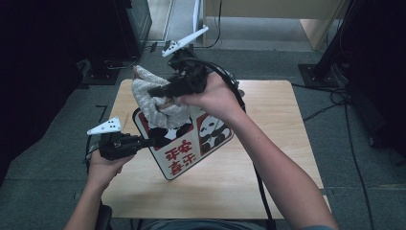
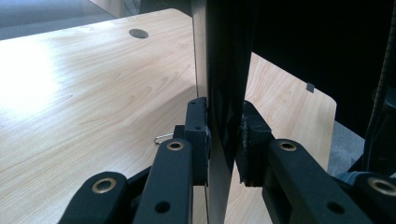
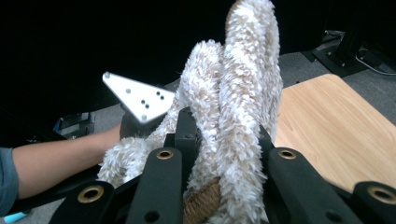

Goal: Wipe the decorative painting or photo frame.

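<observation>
The panda board (image 1: 184, 143) is the landmark here — a flat white panel with red edging, panda pictures and red characters, held tilted above the wooden table (image 1: 268, 158).

The left gripper (image 1: 152, 142) meets the board at its left edge. In the left gripper view the panel (image 2: 219, 93) runs edge-on straight up between the two black jaws, and both pads press against its faces — the jaws are nearly closed, clamped on the thin board. The left hand (image 1: 103, 165) sits low and to the left of the board, forearm coming up from the bottom of the high view, gripper pointing level toward the board's edge.

The fluffy cloth (image 1: 153, 103) lies bunched over the board's upper left corner, draping onto its face. The right gripper (image 1: 160, 91) is above that corner with its jaws squeezed tight on the cloth; in the right gripper view the cream pile (image 3: 233, 116) bulges up between the jaws and spills to both sides. The right hand (image 1: 213, 96) is raised over the board's top edge, forearm reaching diagonally across the table, gripper pointing leftward.

A small wire clip (image 2: 163, 138) lies on the table beside the board's lower edge.
</observation>
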Tool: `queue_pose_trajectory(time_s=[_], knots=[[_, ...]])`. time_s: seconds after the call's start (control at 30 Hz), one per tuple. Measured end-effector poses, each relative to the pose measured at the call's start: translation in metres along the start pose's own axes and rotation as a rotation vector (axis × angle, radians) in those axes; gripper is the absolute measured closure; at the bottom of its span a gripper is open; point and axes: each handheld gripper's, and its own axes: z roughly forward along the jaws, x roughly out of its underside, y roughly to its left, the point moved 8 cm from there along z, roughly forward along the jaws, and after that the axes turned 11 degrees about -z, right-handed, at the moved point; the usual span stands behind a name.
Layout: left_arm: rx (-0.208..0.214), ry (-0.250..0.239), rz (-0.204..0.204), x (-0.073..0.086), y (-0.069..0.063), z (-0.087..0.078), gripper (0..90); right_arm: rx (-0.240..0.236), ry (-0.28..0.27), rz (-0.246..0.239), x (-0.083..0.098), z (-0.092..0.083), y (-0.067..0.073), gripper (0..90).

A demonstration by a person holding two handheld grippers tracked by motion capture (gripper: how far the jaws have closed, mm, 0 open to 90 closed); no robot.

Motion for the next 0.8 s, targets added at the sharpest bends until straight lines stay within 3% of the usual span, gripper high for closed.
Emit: queue_pose_trajectory(time_s=[0.17, 0.33, 0.4, 0.7, 0.8], knots=[[0.0, -0.001, -0.003, 0.0, 0.0, 0.0, 77.9, 0.004, 0.006, -0.01, -0.017, 0.006, -0.002, 74.5], [0.001, 0.004, 0.006, 0.0, 0.0, 0.0, 77.9, 0.024, -0.049, -0.052, -0.033, 0.004, 0.0, 74.9], [0.003, 0.004, 0.004, 0.0, 0.0, 0.0, 77.8, 0.031, -0.037, -0.055, -0.036, 0.008, -0.001, 74.8], [0.001, 0.004, 0.005, 0.0, 0.001, -0.001, 77.7, 0.017, 0.031, -0.056, -0.027, 0.048, -0.004, 74.4], [0.0, 0.004, 0.002, 0.001, 0.001, -0.001, 77.8, 0.009, 0.033, -0.05, -0.023, 0.053, -0.005, 73.7]])
